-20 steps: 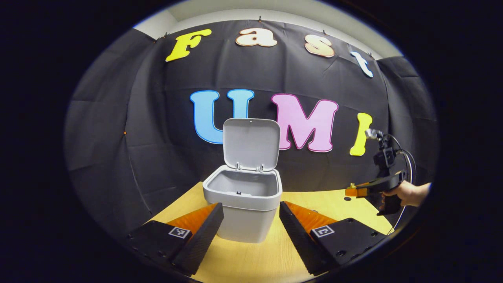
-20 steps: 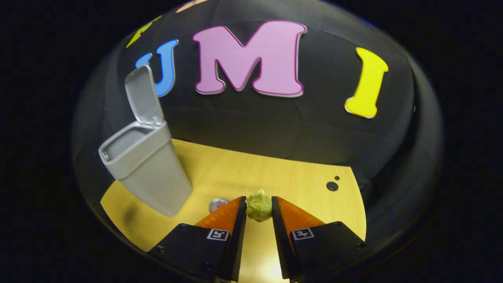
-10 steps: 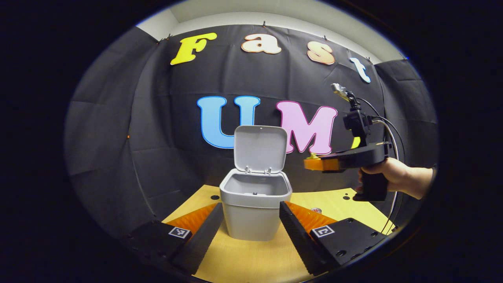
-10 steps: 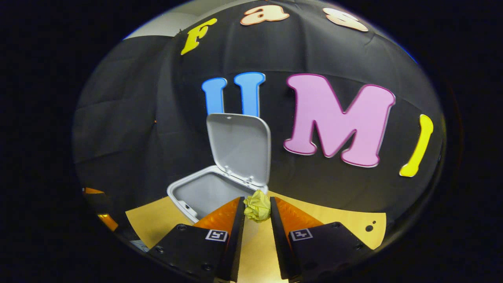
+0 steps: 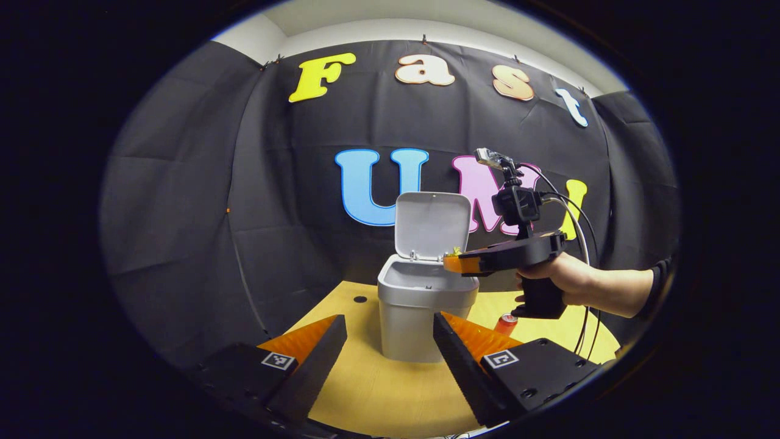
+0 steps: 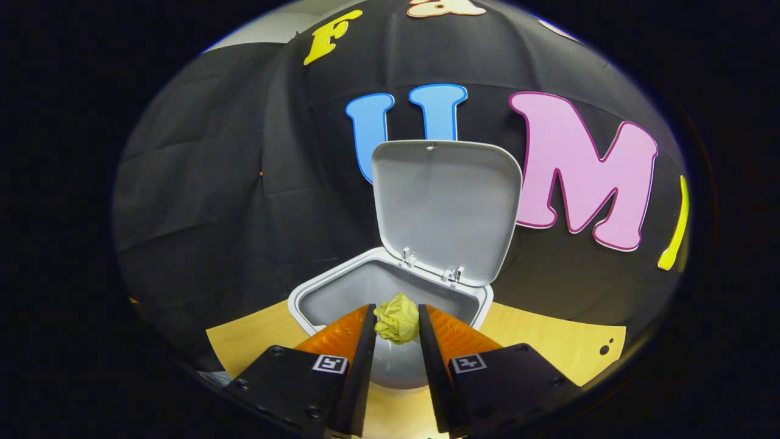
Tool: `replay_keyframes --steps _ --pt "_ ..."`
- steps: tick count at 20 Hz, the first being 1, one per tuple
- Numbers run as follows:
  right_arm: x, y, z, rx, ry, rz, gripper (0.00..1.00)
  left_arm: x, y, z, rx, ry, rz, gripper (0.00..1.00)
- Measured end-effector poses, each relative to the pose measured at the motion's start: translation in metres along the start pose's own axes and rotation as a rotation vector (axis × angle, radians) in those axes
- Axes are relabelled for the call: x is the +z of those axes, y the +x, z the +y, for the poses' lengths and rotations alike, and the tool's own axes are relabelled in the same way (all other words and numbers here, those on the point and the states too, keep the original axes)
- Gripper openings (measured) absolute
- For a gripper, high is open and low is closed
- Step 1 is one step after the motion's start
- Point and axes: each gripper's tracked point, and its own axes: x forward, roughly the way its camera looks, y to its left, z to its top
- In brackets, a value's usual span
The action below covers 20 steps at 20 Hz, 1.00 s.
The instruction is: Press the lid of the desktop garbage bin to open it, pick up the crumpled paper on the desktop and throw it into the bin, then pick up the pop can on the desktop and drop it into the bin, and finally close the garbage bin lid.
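— So, nearest first: what are the right gripper's (image 6: 396, 323) fingers doing in the right gripper view?

— Both press on the crumpled paper (image 6: 397, 317), a yellow-green wad pinched between their tips at about 6 o'clock. It hangs over the open mouth of the garbage bin (image 6: 311, 300), whose rim curves just behind the tips.

— And the lid (image 6: 448, 207)?

— Upright on its hinges at the bin's back edge, around 12 o'clock from the paper, its inner face toward the camera.

— What about the left gripper view?

— The left gripper (image 5: 390, 341) holds nothing — its fingers stand wide apart at 7 and 5 o'clock, low over the wooden table (image 5: 378, 396). Between them, farther off, the bin stands on the table with its lid up. The right gripper comes in from 3 o'clock, held by a hand (image 5: 563, 277), its tips over the bin's right rim with a speck of paper showing. The pop can (image 5: 505, 324) stands on the table at about 4 o'clock, beside the bin, below that hand.
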Motion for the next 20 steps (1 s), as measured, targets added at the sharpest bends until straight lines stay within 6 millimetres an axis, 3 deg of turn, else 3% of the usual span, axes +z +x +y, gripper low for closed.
replay_keyframes --steps 1,3,4,7,10,14,20 --pt "-0.003 0.001 -0.003 -0.003 -0.009 0.002 0.45 -0.002 0.0 0.0 0.003 0.001 0.006 0.96" --pt "-0.003 -0.001 -0.014 -0.028 -0.017 -0.01 0.89 -0.005 0.002 -0.002 0.007 0.011 0.01 0.96" --pt "0.0 -0.004 -0.02 -0.039 -0.012 -0.023 1.0 -0.007 0.004 -0.005 0.001 0.019 0.014 0.96" --pt "0.01 -0.023 -0.045 -0.077 0.025 -0.071 0.98 -0.017 0.014 -0.026 -0.048 0.023 0.022 0.96" --pt "0.021 -0.051 -0.086 -0.155 0.059 -0.14 0.98 -0.033 0.029 -0.06 -0.119 0.027 0.033 0.96" --pt "0.03 -0.089 -0.159 -0.274 0.088 -0.212 0.97 -0.062 0.056 -0.114 -0.206 0.08 0.056 0.96" --pt "0.007 -0.154 -0.272 -0.445 0.072 -0.206 0.97 -0.108 0.104 -0.207 -0.363 0.054 0.097 0.96"
